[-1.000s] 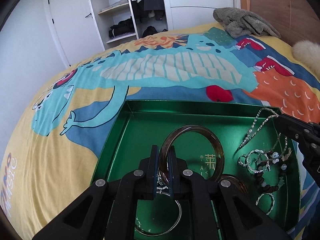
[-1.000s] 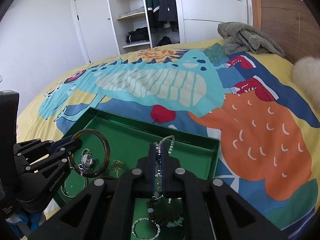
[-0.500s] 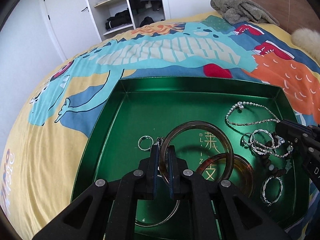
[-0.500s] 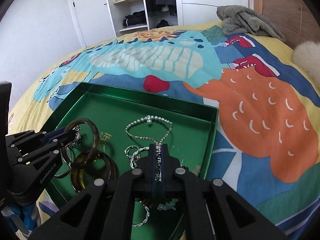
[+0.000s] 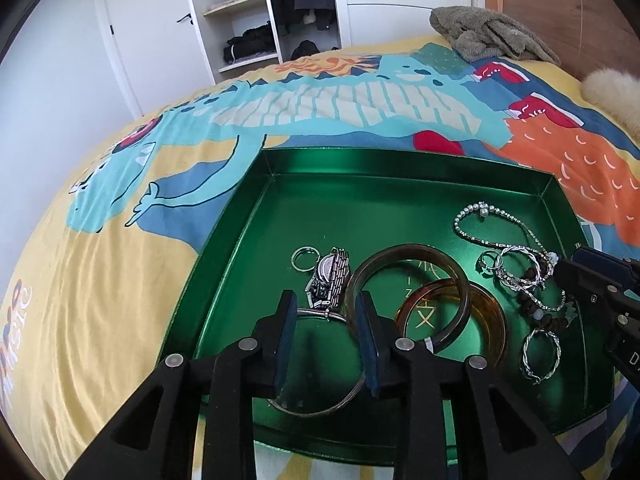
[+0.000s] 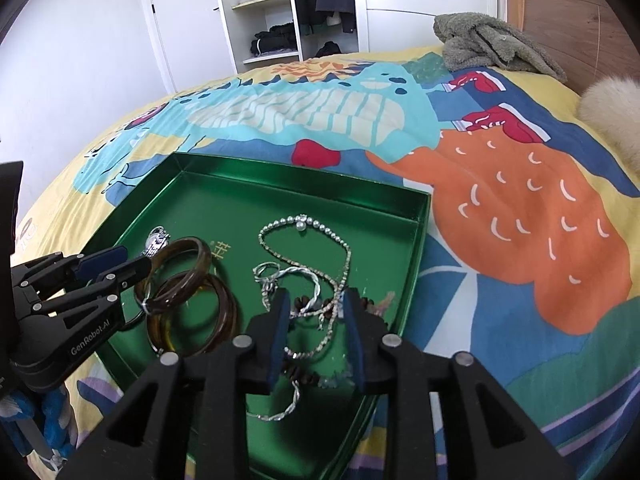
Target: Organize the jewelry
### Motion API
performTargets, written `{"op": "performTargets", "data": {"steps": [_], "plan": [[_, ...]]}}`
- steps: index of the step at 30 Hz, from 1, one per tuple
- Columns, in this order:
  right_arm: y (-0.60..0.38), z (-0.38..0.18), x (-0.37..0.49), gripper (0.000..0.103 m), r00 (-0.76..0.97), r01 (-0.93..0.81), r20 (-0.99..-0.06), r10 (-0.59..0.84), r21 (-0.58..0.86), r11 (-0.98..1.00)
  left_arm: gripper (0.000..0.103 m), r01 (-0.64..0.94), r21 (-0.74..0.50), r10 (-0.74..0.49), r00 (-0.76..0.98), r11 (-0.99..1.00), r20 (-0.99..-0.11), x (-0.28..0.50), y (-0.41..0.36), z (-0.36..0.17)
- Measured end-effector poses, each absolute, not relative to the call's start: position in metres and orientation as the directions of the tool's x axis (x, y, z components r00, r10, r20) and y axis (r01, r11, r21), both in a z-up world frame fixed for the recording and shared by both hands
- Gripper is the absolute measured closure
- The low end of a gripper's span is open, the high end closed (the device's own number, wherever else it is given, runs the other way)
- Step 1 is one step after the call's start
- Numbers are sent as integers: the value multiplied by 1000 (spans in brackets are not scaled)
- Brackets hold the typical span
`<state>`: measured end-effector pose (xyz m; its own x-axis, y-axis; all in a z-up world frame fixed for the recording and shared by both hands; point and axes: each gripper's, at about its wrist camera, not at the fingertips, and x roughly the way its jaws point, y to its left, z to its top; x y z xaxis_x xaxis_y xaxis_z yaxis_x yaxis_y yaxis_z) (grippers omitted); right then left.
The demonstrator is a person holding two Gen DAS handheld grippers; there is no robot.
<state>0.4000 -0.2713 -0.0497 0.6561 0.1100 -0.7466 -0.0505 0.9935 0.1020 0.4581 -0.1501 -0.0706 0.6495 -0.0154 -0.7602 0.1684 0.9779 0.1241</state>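
Jewelry lies gathered in one shallow green tray [image 5: 256, 200] that sits on a bed with a bright cartoon-print bedspread [image 6: 520, 216]. On the tray's left side rest a silver watch [image 5: 330, 278] with a metal band, a small silver ring [image 5: 304, 258] just beside it, and a thin silver bangle [image 5: 320, 406] nearer the camera. A dark brown bangle [image 5: 404, 252] leans over an amber bangle [image 5: 488, 316], the two overlapping near the tray's middle. Toward the right wall lies a pearl-and-crystal necklace [image 6: 304, 224], its chain running down into a tangle of twisted silver bracelets [image 5: 520, 276] and a dark beaded bracelet [image 5: 540, 316]; another twisted silver bracelet [image 5: 540, 354] lies apart, closer to the near edge.

The left tool [image 5: 326, 344] is over the near left part of the tray, its jaws narrowly parted and opening; the brown bangle's rim sits just by the right pad, and I cannot tell whether it touches. The right tool [image 6: 314, 332] hangs over the tangle, jaws likewise narrowly parted and opening, with the necklace chain and silver strands lying between the pads, not pinched.

A grey plush blanket [image 6: 492, 46] is crumpled at the far end of the bed, by a wooden headboard [image 6: 568, 20].
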Motion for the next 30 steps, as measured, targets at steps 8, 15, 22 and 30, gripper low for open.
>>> {"op": "performTargets", "data": {"steps": [8,15,22,30], "plan": [[-263,-27,367,66,701,-77,-703,123,98,992,53,124,142,7,731,982,-683,420,-136,-35],[-252,-1,326,62,742,-95,-657,133,93,991,41,113,131,-7,779,985,-627,375,-126,-2],[-243,23,274,61,768,-108,-626,134,79,991,31,123,106,-38,809,987,-587,322,-117,26],[-232,50,206,61,798,-127,-588,134,54,990,21,108,92,-41,839,990,-542,252,-97,55]]}}
